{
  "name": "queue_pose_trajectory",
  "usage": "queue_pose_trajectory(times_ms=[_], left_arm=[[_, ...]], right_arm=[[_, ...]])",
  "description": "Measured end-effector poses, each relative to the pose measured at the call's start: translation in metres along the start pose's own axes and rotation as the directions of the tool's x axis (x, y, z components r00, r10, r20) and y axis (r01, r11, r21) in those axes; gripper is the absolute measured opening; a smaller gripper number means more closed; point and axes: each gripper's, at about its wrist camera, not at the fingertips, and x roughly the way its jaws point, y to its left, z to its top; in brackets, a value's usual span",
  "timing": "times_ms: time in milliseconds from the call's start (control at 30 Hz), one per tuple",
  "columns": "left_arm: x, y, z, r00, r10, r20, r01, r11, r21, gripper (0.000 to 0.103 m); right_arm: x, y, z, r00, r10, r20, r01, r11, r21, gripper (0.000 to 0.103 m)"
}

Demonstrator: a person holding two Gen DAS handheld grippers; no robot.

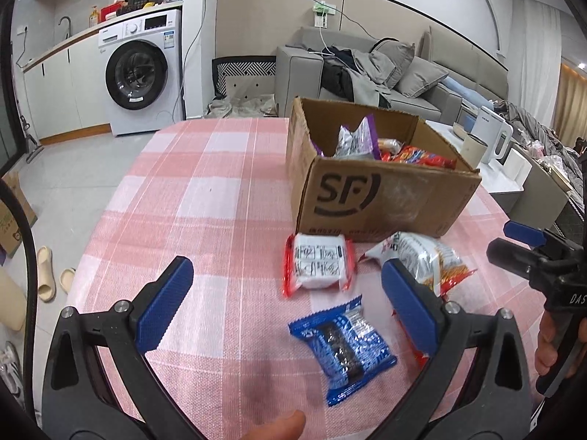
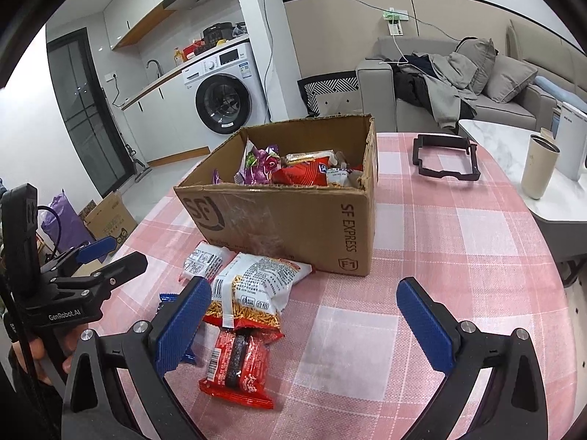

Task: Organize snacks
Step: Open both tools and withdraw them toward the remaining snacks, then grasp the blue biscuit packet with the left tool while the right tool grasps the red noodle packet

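An open cardboard box (image 1: 389,198) (image 2: 293,216) printed "SF" stands on the pink checked tablecloth, holding several snack packs. In front of it lie a red-and-white pack (image 1: 318,264) (image 2: 205,258), a white-and-orange bag of sticks (image 1: 429,258) (image 2: 253,289), a blue pack (image 1: 343,348) and a red pack (image 2: 238,365). My left gripper (image 1: 286,311) hovers open above the table, the blue pack lying between its fingers. My right gripper (image 2: 304,322) is open too, its left finger over the stick bag, nothing held.
A black plastic frame (image 2: 445,157) lies on the table behind the box. A side table with a beige cup (image 2: 539,168) and a white kettle (image 1: 491,135) stands to the right. A washing machine (image 1: 143,73) and sofa (image 2: 477,84) are beyond.
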Motion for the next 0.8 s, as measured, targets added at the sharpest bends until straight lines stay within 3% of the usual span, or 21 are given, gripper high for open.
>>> queue_pose_trajectory(times_ms=[800], left_arm=[[0.02,-0.012,-0.031,0.996,-0.008,-0.093,0.011,0.999,0.034,0.102]], right_arm=[[0.039,0.018,-0.043,0.988,0.013,-0.155,-0.017,1.0,-0.025,0.103]])
